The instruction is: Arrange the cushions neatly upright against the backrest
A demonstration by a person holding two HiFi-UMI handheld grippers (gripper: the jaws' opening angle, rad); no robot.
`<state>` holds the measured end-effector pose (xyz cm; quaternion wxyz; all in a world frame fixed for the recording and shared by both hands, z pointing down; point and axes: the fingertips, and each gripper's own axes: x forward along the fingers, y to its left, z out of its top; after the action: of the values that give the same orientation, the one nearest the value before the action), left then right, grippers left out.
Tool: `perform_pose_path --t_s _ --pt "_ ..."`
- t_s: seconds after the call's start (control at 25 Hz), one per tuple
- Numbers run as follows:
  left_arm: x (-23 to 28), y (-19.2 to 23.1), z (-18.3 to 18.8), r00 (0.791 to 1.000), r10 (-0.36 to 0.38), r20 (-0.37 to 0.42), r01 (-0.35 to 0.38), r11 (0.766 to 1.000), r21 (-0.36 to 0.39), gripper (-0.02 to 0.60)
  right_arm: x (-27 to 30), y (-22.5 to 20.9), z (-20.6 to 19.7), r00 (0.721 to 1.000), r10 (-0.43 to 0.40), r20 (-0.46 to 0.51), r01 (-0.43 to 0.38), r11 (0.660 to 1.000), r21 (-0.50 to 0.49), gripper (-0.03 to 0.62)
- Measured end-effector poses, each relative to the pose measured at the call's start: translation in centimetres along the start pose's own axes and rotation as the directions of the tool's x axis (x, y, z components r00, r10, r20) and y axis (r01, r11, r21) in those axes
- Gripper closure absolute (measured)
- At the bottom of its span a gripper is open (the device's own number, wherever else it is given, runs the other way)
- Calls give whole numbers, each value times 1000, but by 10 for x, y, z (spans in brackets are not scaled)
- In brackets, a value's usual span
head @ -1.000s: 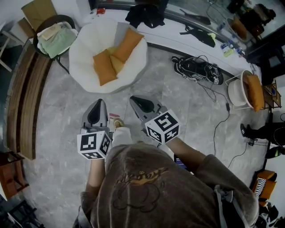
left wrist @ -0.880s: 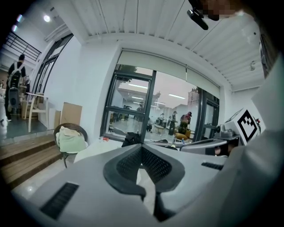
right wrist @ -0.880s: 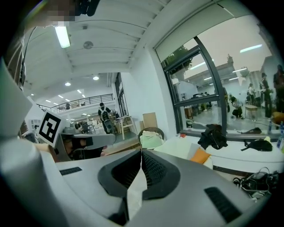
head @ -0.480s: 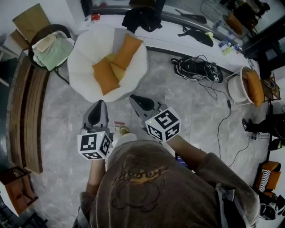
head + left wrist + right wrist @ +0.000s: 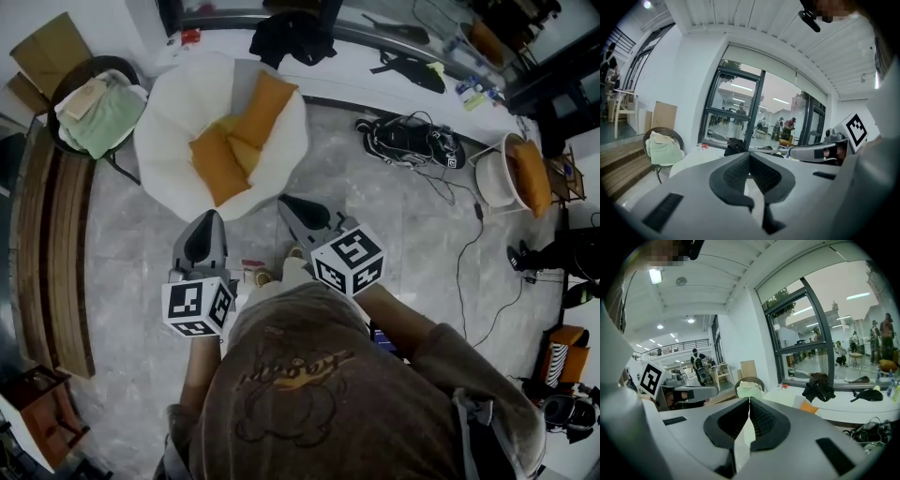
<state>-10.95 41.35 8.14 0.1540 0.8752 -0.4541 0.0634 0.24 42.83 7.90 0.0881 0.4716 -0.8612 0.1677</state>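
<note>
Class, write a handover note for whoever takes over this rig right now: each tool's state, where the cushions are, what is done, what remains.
Left tool: shut, empty, short of the chair.
Right tool: shut, empty, beside the left one.
Cushions: the large orange cushion, second orange cushion and small yellow cushion lie askew and overlapping in the white round chair.
Done: nothing arranged; neither tool touches a cushion.
Left: reach the chair and stand each cushion upright against the backrest.
</note>
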Motion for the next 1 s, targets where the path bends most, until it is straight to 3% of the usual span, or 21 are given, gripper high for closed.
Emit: perform_pose_path --t_s 0.36,1.0 --pt "38 28 12 1000 4 1 -4 1000 -20 577 38 -20 15 1000 1 -1 -1 1000 8 572" --pt "151 70 57 999 48 11 -48 998 -27 577 125 -104 65 998 60 -11 -60 998 -19 572"
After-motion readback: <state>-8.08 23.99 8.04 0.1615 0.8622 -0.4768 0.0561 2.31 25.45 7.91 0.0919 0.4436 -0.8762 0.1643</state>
